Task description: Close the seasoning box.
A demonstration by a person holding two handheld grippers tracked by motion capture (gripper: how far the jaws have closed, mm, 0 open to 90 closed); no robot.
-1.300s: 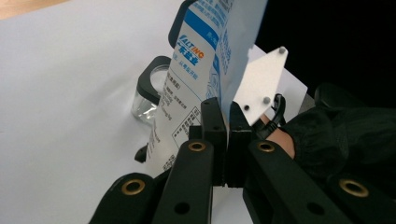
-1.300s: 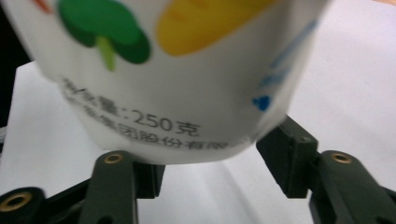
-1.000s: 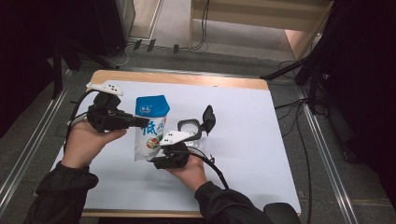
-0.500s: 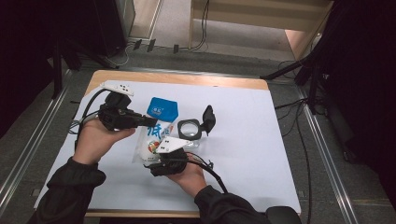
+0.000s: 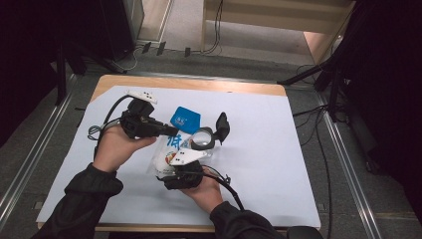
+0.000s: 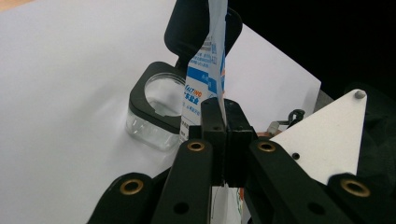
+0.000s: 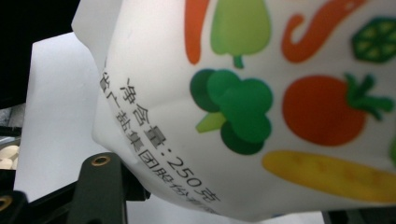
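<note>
Salt pouch (image 5: pixel 174 149) held over counter (image 5: pixel 278 149), long axis running from person toward open jar (image 5: pixel 203 139). Left gripper (image 6: pixel 223 122) jaws pressed shut on pouch's blue top edge. Right gripper (image 5: pixel 185 169) jaws spread around bottom end, just closing; firm grip unclear.

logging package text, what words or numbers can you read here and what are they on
"净含量:250克" in black on the white bag, beside the printed vegetables.
More black characters next to that line: partly cut off, not readable.
Large blue "低" on the bag front, high view.
Blue small print on the bag edge, left gripper view: too blurred.
</note>
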